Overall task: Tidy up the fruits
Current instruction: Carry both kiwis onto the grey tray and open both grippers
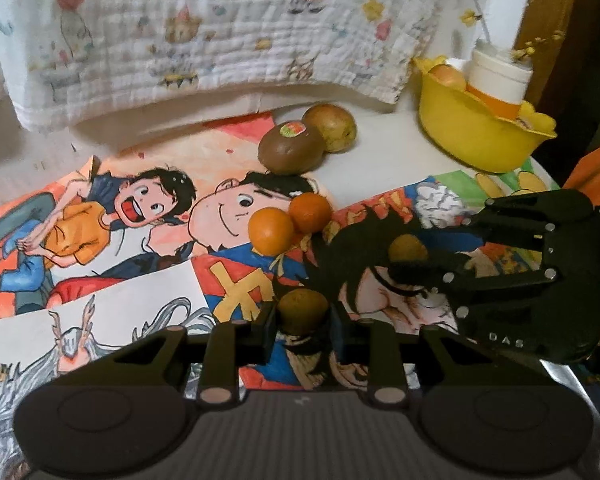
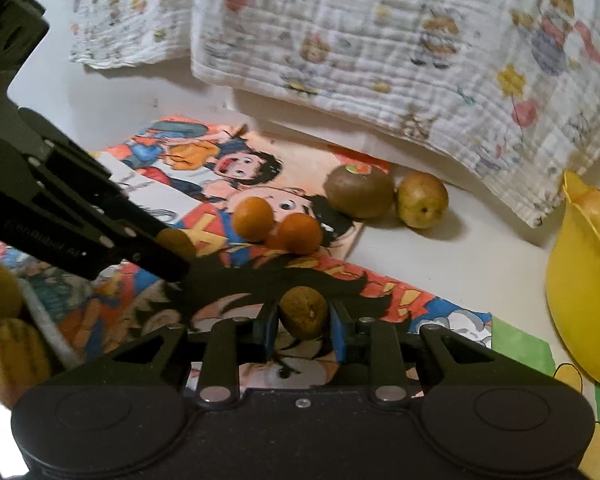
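Note:
My left gripper (image 1: pixel 304 322) is shut on a small brown-yellow fruit (image 1: pixel 302 308), low over the cartoon sheets. My right gripper (image 2: pixel 304 326) is shut on a second small brown-yellow fruit (image 2: pixel 303 311). They work side by side: the right gripper (image 1: pixel 412 260) shows at the right of the left wrist view, the left gripper (image 2: pixel 172 252) at the left of the right wrist view. Beyond them two oranges (image 1: pixel 270 230) (image 2: pixel 300 234) lie touching. Farther back a kiwi (image 1: pixel 292 150) (image 2: pixel 358 192) with a sticker rests against a pear (image 1: pixel 334 128) (image 2: pixel 422 200). A yellow bowl (image 1: pixel 480 140) (image 2: pixel 576 300) holds fruit at the right.
Colourful cartoon drawings (image 1: pixel 140 216) cover the white table (image 2: pixel 460 256). A quilted printed blanket (image 1: pixel 220 40) hangs over the table's back edge. A white tub (image 1: pixel 500 74) stands in the bowl. Yellowish objects (image 2: pixel 16 352) lie blurred at the far left of the right wrist view.

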